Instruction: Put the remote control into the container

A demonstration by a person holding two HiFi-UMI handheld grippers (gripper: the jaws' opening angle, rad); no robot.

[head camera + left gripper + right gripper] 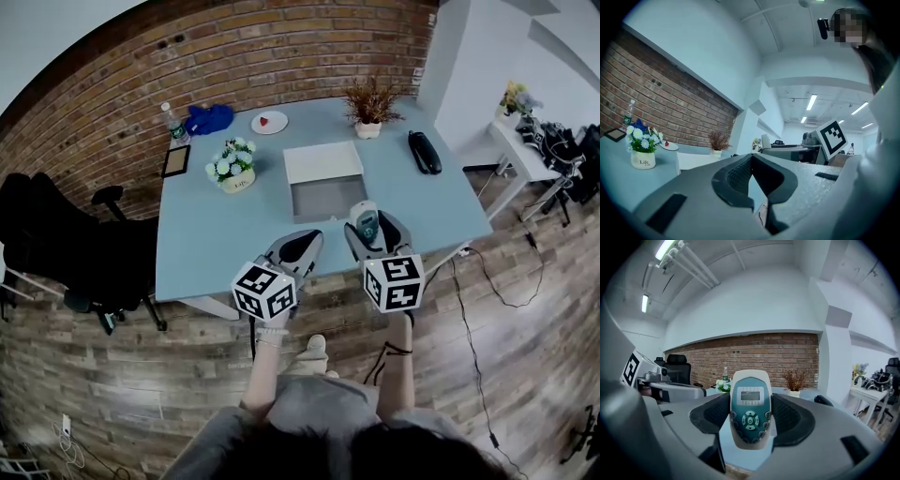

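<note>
A white and teal remote control (365, 222) with a small screen and buttons (750, 408) stands upright between the jaws of my right gripper (367, 227), which is shut on it (750, 414). I hold it over the table's near edge. The container (324, 184) is a white box, lid open, with a grey inside. It lies at the middle of the table, just beyond both grippers, and shows low in the left gripper view (696, 160). My left gripper (302, 246) hovers beside the right one, jaws closed (751, 161) with nothing between them.
On the light blue table (206, 234) stand a white flower pot (234, 169), a dried plant (369, 108), a small plate (269, 122), a bottle (172, 124), a framed picture (175, 161) and a black handset (424, 152). A black office chair (66, 253) stands at the left.
</note>
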